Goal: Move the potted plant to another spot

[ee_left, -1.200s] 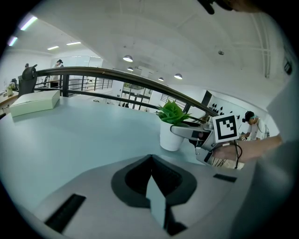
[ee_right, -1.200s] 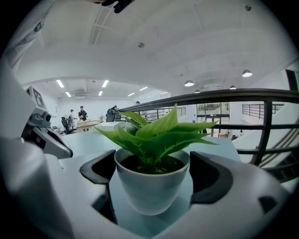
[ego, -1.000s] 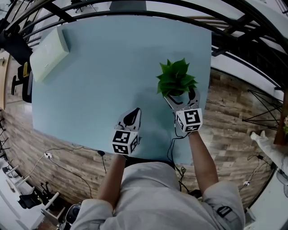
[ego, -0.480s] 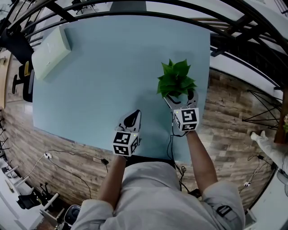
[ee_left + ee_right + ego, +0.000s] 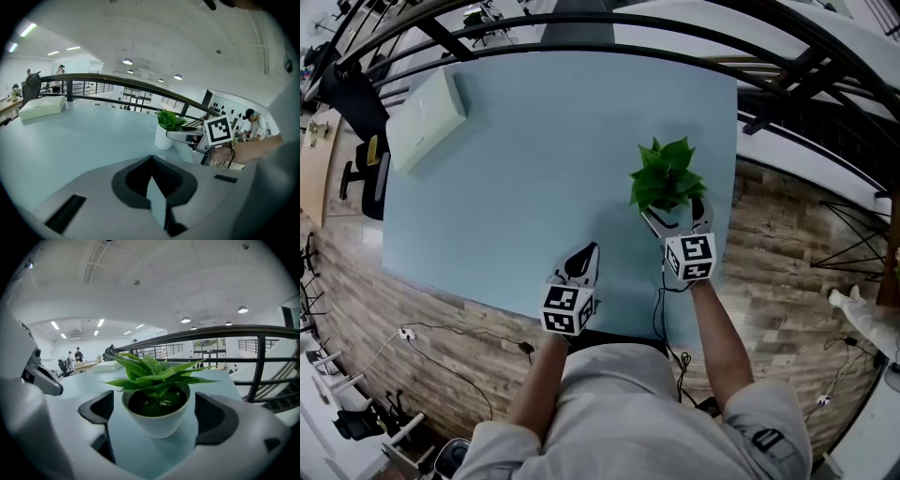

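Straddling the pot: the right gripper (image 5: 677,214) has its two jaws spread, one on each side of the small white pot of the green leafy potted plant (image 5: 666,178). In the right gripper view, a thin gap shows between each dark pad and the pot wall, so there is no squeeze on it yet. Judged step: lining up for the grasp, before closing and lifting.

The plant sits upright on the light blue rectangular table (image 5: 534,169), right of centre in the head view and near the table's right edge. The jaws come in low, at pot height and under the leaves. This is likely so the pads meet the firm wall and not the foliage.

The left gripper (image 5: 584,258) lies lower centre in the frame, near the table's front edge and well apart from the plant. Its jaws are pressed together with nothing between them. It appears parked out of the way, since one gripper is enough for this pot.

A pale green flat rectangular box (image 5: 427,108) occupies the upper left. The middle of the table shows nothing on it, offering room for a new spot.
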Demonstrator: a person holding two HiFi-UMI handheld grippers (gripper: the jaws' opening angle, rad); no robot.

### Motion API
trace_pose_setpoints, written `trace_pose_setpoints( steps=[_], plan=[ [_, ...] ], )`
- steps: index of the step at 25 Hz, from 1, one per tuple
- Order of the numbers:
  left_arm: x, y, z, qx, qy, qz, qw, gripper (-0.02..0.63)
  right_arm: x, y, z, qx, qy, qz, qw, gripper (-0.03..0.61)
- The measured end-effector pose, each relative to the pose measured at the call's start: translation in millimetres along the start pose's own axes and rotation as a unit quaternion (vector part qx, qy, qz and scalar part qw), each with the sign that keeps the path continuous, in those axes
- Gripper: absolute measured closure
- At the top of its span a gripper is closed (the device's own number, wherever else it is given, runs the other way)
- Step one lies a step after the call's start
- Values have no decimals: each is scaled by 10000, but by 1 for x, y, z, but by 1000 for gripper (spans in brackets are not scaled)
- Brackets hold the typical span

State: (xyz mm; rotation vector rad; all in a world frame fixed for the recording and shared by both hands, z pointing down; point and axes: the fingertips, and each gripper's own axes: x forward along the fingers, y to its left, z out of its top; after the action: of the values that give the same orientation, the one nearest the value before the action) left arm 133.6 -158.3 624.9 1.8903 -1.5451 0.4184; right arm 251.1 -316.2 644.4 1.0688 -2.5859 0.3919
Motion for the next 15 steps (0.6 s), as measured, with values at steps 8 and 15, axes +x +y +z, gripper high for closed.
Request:
trace_pose_setpoints(
  steps=[8, 15],
  plan=[
    [-3, 1, 17, -37, -53, -43, 10000, 601, -34, -7, -19, 501, 348, 197, 9979, 48],
    [-19, -2, 19, 87, -141, -299, 9994, 601, -77, 41, -36, 568, 621, -43, 9964, 75]
  ],
)
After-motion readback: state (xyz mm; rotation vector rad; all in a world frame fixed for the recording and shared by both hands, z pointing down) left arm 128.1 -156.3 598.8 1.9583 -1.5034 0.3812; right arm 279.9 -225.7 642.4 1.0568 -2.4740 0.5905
